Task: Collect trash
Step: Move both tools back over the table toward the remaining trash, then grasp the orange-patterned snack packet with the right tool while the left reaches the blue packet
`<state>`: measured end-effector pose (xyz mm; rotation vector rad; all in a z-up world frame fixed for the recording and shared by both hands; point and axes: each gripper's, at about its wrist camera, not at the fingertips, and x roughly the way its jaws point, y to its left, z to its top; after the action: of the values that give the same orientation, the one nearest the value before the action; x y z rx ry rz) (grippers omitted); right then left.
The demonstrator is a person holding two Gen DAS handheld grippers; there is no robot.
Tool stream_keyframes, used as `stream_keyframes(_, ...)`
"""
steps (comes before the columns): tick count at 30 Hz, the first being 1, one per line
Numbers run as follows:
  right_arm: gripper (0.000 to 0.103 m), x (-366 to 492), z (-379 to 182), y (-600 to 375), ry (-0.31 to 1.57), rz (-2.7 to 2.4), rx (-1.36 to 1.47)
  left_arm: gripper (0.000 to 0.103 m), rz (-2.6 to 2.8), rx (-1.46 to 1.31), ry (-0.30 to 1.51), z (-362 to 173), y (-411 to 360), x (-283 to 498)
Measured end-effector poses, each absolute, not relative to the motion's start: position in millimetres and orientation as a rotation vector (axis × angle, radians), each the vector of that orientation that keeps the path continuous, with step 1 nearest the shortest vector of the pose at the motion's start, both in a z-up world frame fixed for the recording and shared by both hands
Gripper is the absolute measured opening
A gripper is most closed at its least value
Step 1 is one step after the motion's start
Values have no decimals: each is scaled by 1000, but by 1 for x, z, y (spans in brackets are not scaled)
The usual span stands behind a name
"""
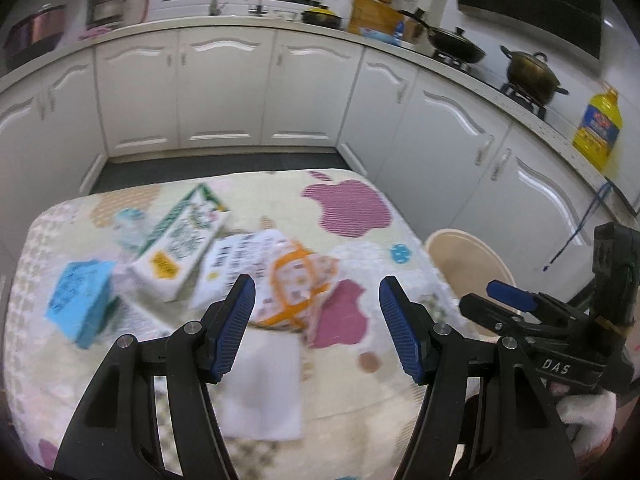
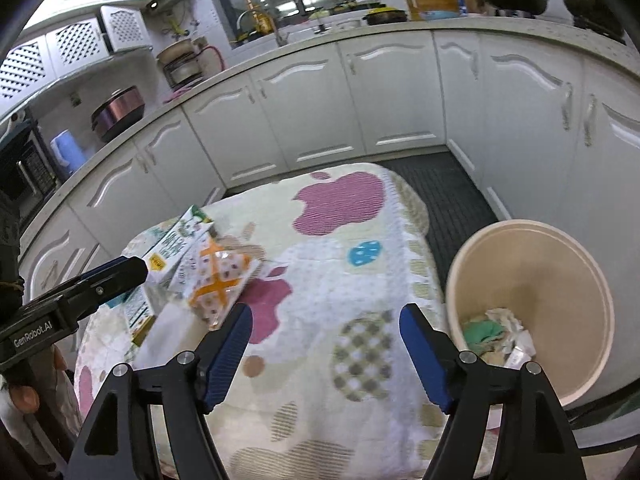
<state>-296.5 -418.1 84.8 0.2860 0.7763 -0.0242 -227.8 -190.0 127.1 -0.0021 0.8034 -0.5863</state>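
Both jaws wide, empty; bin (image 2: 528, 248) beside table (image 2: 360, 288) edge; wrapper (image 1: 298, 280) mid-table

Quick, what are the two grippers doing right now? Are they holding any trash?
Left gripper: open, holding nothing, above the trash on the table.
Right gripper: open, holding nothing, beside the bin.

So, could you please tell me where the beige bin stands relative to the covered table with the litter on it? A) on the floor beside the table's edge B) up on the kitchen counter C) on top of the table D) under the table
A: the beige bin stands on the floor just beside the edge of the table, with some crumpled trash already inside.
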Motion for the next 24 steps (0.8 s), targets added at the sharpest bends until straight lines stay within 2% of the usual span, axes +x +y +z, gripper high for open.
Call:
stream_keyframes(13,74,-268,78,-368,814,95,262,64,-435,-11,826,113,-95,-216)
stream_keyframes(24,80,-217,54,-343,886,178,265,64,-388,-12,848,91,-68,-199)
